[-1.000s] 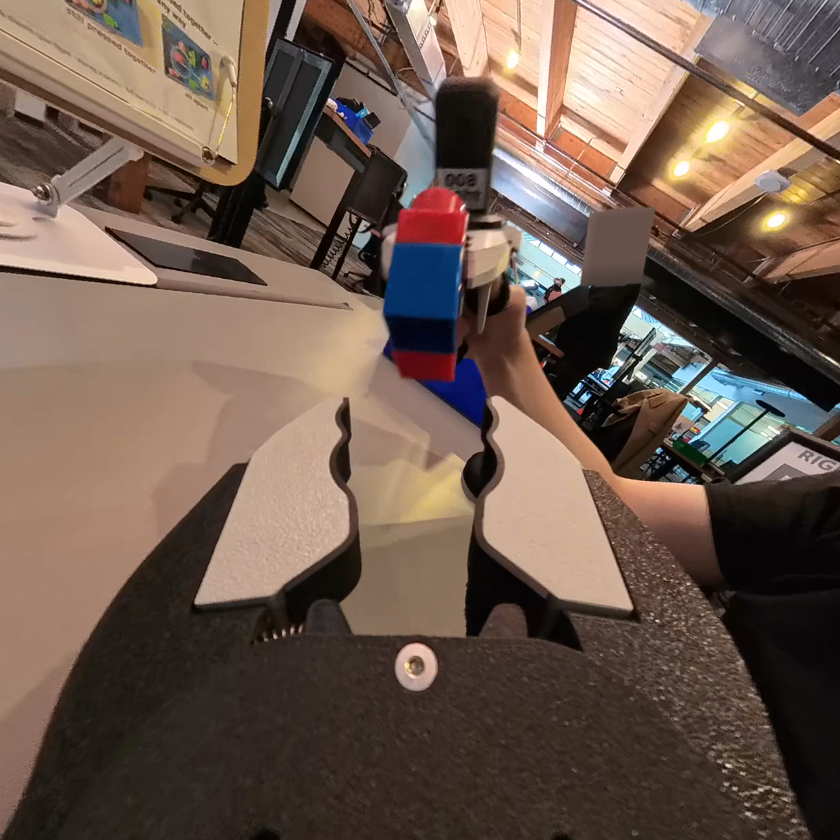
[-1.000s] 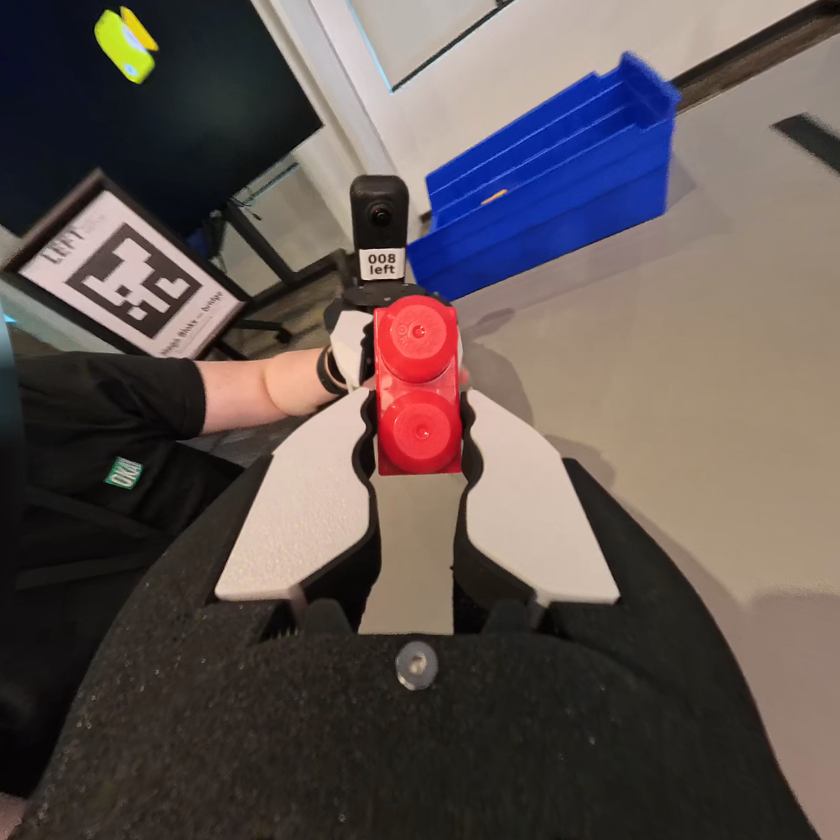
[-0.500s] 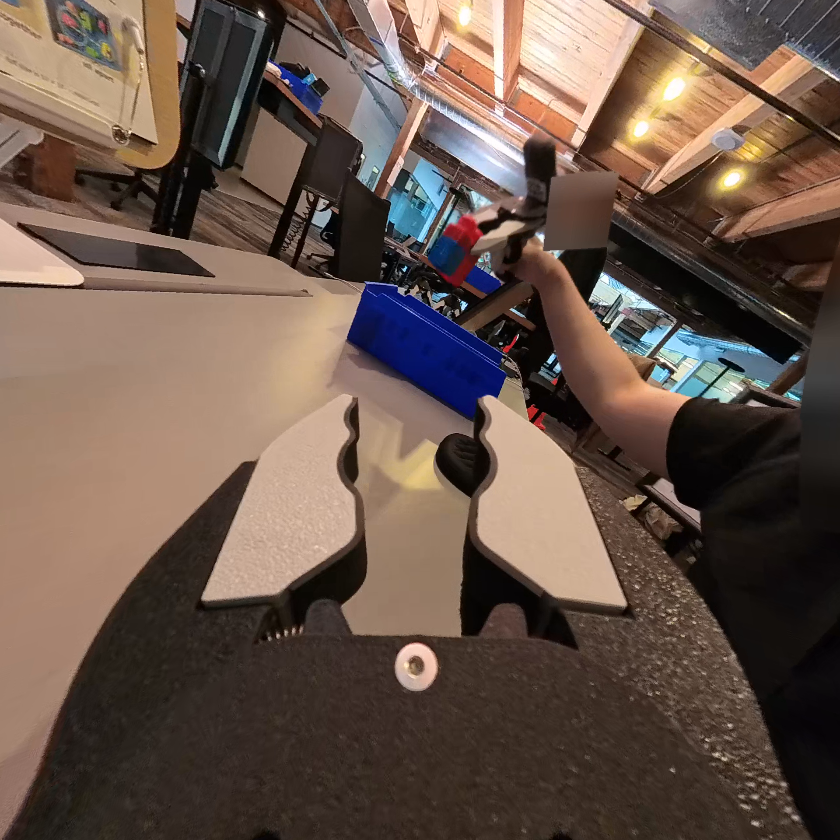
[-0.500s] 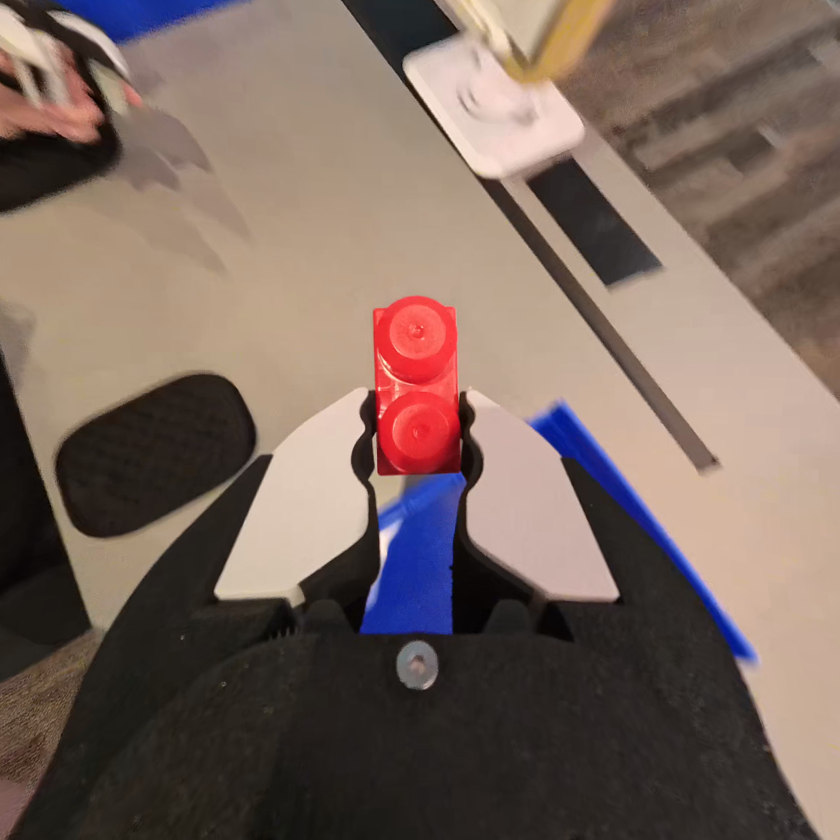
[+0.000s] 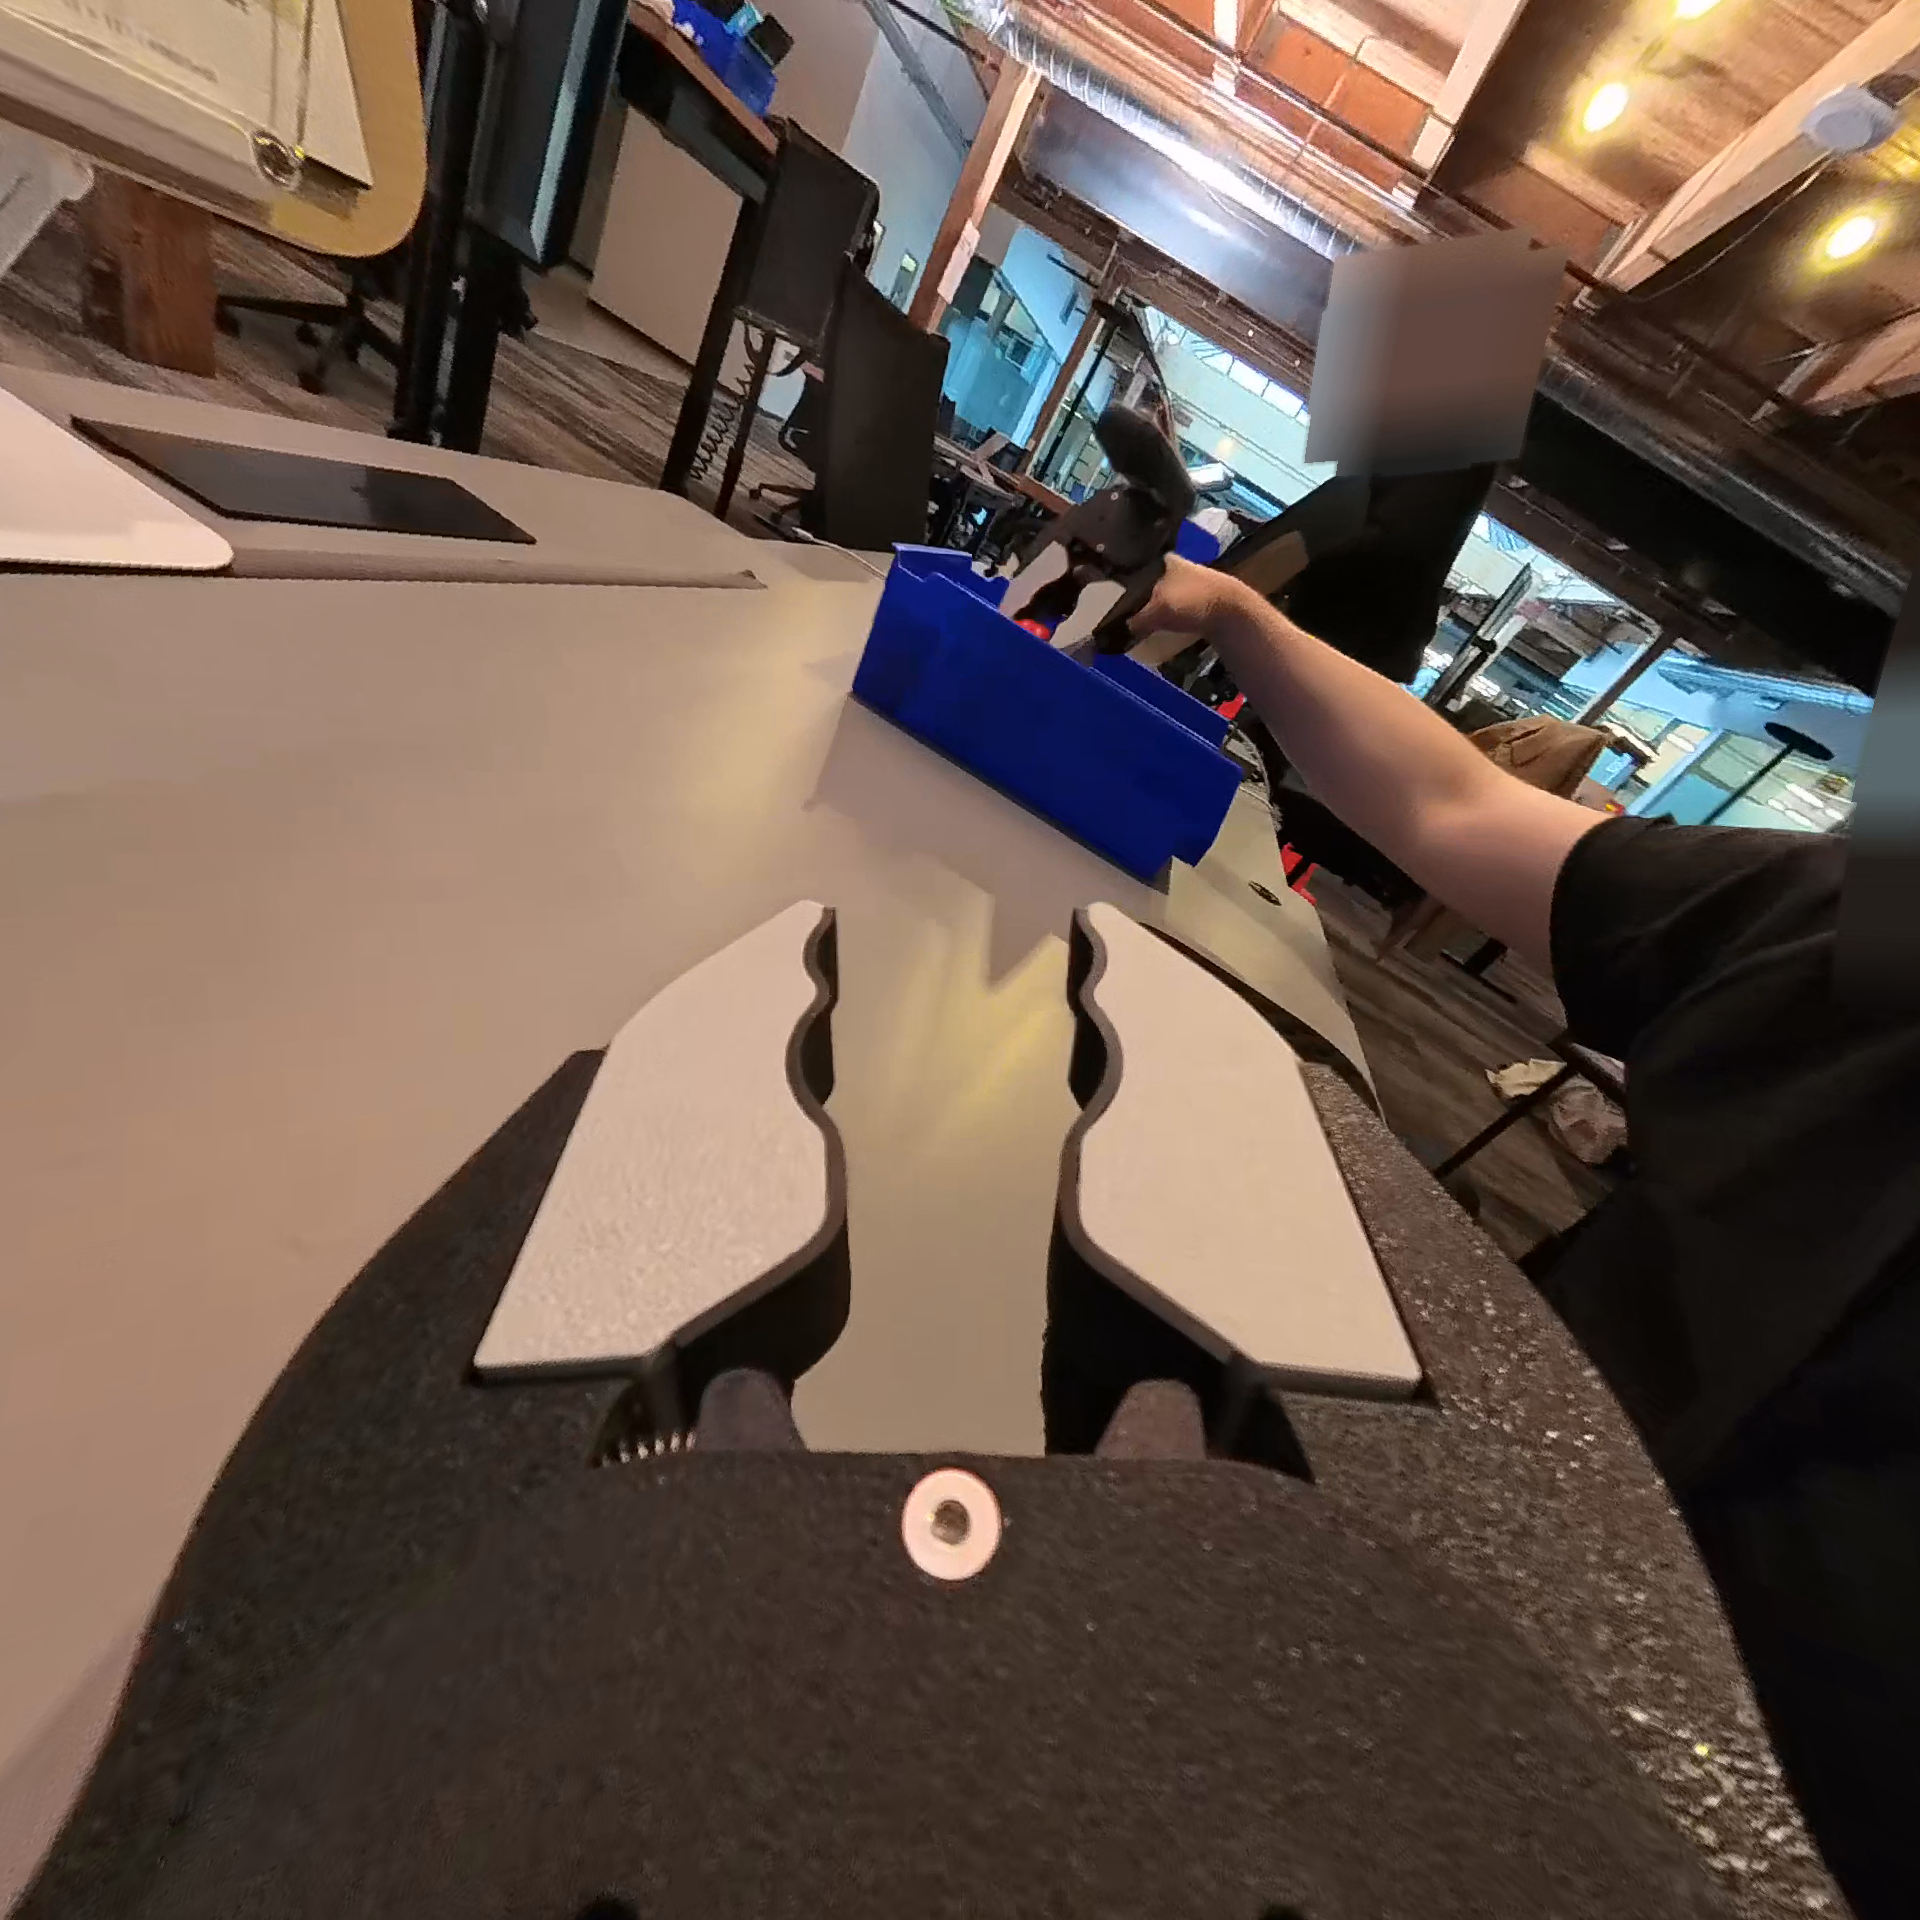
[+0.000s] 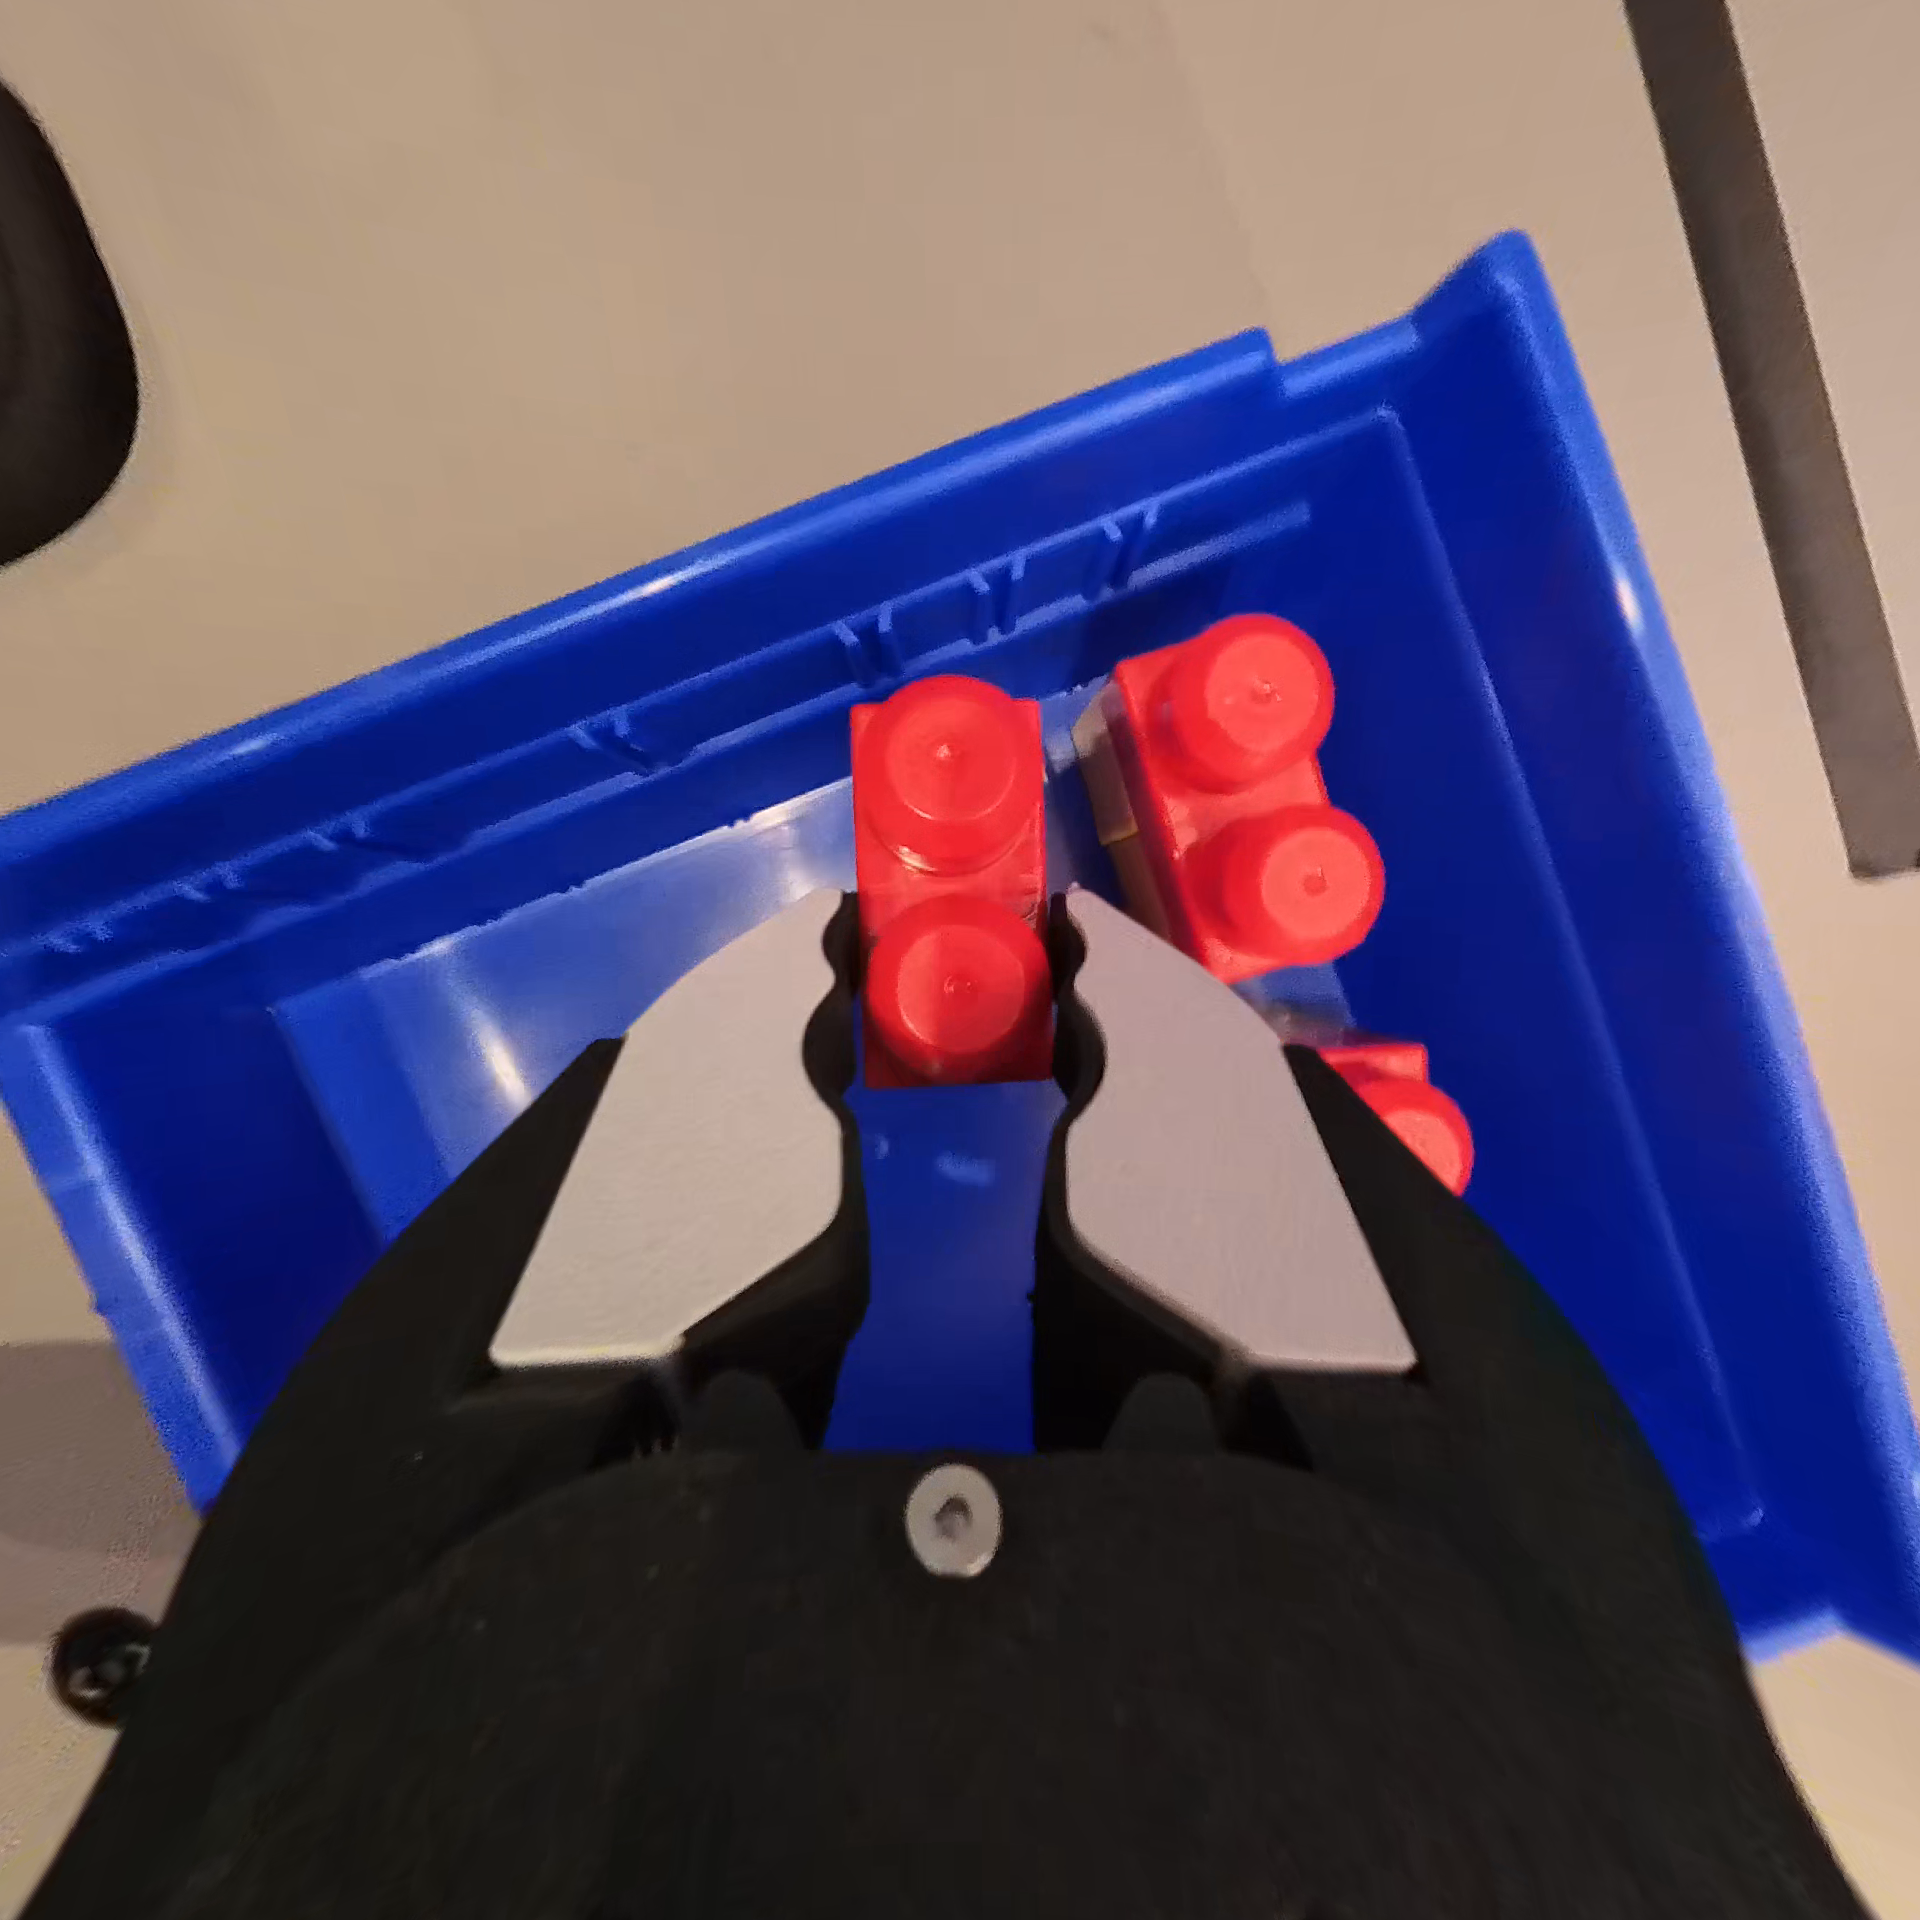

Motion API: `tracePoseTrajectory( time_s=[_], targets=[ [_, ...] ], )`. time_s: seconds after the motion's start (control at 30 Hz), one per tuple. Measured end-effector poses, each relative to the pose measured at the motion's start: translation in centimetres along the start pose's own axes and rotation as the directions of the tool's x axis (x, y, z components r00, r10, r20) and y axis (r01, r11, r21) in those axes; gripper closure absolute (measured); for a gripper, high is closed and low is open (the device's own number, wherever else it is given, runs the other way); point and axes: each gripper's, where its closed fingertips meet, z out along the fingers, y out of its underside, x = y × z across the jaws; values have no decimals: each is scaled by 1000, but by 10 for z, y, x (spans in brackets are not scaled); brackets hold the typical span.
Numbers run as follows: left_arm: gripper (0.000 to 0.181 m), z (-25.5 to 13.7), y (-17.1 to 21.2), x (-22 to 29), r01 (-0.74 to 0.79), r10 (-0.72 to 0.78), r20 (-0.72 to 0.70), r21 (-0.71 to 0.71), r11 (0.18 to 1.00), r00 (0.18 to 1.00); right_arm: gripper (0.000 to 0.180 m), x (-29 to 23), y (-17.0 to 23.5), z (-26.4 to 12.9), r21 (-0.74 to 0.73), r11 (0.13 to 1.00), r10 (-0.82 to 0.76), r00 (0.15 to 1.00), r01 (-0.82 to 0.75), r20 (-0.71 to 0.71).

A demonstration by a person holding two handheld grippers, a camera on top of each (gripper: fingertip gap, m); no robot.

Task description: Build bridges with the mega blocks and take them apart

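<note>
- The step in hand is judged to be the putting away of a block from a taken-apart bridge: a red two-stud block (image 6: 948, 883) is clamped between the fingers of the right hand-held gripper (image 6: 951, 940), which is held over the inside of the blue bin (image 6: 312, 831).
- The block is gripped at its near end only, the far stud standing out beyond the fingertips; a low release over the bare bin floor at the left would be best, so that the block does not bounce.
- Whether the block already rests on the bin floor cannot be told.
- Just to the right of the held block another red block (image 6: 1247, 800) lies in the bin, and part of a third red piece (image 6: 1403, 1122) shows past the right finger; the jaws should be opened with care, since the right finger is close to these.
- The far bin wall is close ahead of the block, so little room is left for pushing forward.
- The left hand-held gripper (image 5: 951, 925) is open and empty, held low over the grey tabletop (image 5: 364, 831), well apart from the bin.
- At the far tabletop edge a dark panel (image 5: 301, 488) and a white base (image 5: 83, 509) are seen, neither in the way.
</note>
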Motion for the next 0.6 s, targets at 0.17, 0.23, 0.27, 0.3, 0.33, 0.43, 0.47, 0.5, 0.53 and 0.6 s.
tracePoseTrajectory(
  time_s=[0.17,0.23,0.27,0.3,0.33,0.43,0.47,0.5,0.53,0.6],
  targets=[
    [139,-6,-4,-5,-20,20,20,19,1000,1000,145,2,2,15,-52,989,-139,990,140,30],
    [140,-8,-6,-8,-19,18,33,31,999,999,145,-1,3,18,-57,980,-188,981,191,49],
    [141,-9,-5,-11,-19,18,49,27,999,999,145,-1,3,19,-53,975,-212,976,215,54],
    [141,-9,-3,-14,-21,19,64,17,1000,998,145,-1,3,20,-57,971,-231,971,234,54],
    [142,-9,-2,-14,-21,20,68,7,1000,997,145,0,4,20,-56,969,-238,970,241,53],
    [142,-7,0,-14,-30,30,72,-2,1000,997,145,3,2,20,-29,967,-251,967,252,43],
    [142,-7,0,-14,-35,36,74,-7,999,997,145,5,2,20,-34,966,-255,967,256,32],
    [142,-7,1,-14,-39,40,76,-12,999,996,144,8,3,21,-42,966,-256,967,257,13],
    [142,-7,2,-13,-41,42,78,-13,999,996,144,8,4,21,-50,963,-266,964,266,7],
    [142,-7,1,-13,-38,38,79,-8,999,996,140,5,1,18,-38,966,-255,967,255,13]
  ],
)
